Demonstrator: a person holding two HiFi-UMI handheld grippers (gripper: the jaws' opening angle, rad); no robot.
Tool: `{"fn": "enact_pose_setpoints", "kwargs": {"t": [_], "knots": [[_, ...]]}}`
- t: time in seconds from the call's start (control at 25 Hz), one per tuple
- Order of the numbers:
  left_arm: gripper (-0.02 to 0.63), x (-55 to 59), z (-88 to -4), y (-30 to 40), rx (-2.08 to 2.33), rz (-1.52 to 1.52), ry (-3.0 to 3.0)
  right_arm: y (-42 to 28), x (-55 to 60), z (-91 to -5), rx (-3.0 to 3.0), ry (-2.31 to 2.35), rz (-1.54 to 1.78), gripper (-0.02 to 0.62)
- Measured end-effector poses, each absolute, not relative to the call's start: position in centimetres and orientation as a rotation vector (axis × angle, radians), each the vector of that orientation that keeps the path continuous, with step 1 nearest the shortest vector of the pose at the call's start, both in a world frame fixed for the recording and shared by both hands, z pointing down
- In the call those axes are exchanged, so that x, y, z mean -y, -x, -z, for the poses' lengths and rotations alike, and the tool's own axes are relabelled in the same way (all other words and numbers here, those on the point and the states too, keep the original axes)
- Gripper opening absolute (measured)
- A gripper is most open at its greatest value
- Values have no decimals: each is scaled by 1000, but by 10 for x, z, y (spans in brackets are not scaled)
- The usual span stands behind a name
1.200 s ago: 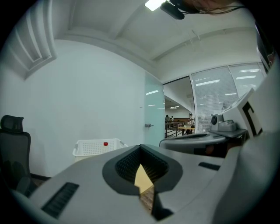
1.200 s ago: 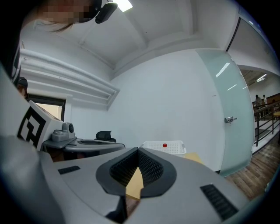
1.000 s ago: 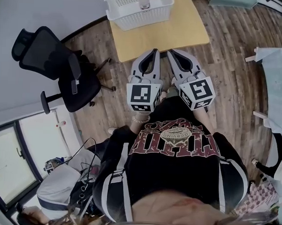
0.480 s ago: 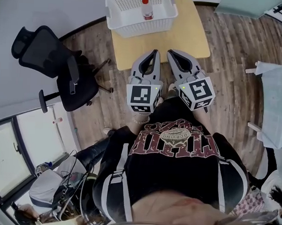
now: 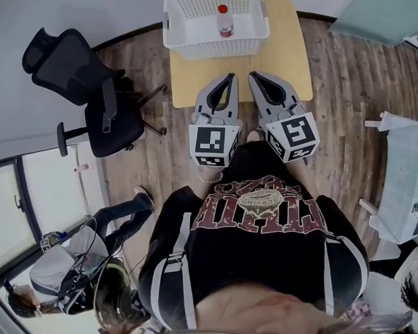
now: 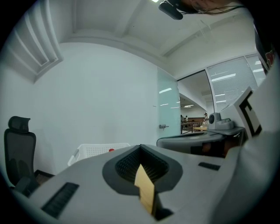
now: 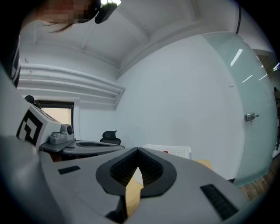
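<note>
Both claws are held side by side close before the person's chest, level and pointing forward. The left claw (image 5: pixel 230 77) has its jaws closed tip to tip with nothing between them, as its own view shows (image 6: pixel 141 146). The right claw (image 5: pixel 253 76) is likewise closed and empty (image 7: pixel 138 149). Just beyond and below the tips lies the near edge of a small wooden table (image 5: pixel 283 62). At its far end, straight ahead of both claws and well apart from them, stands a white basket (image 5: pixel 214 45). A red-capped bottle (image 5: pixel 224 19) stands upright inside it. A black chair (image 5: pixel 95 89) stands off to the left claw's side. By my reading this is a ready stance, with no reach or grip begun. Taking the bottle from here would call for carrying a claw forward over the table, parting its jaws, and coming down into the basket around the cap.
</note>
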State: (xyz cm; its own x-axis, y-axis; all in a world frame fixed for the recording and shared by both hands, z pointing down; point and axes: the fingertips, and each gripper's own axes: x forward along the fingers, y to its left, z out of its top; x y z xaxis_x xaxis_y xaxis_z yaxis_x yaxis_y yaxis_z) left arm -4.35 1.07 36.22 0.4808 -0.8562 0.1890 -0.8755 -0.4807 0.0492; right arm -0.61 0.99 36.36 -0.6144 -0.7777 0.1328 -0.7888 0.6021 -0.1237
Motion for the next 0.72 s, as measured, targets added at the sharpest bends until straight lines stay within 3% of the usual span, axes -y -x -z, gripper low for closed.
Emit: {"fn": "enact_pose_setpoints", "kwargs": {"t": [0.52, 0.72], "knots": [[47, 21, -365, 60, 1542, -168, -2552, 24, 23, -371, 2748, -1295, -260, 17], [46, 17, -363, 31, 1530, -188, -2576, -5, 20, -367, 2756, -1326, -257, 17]]}}
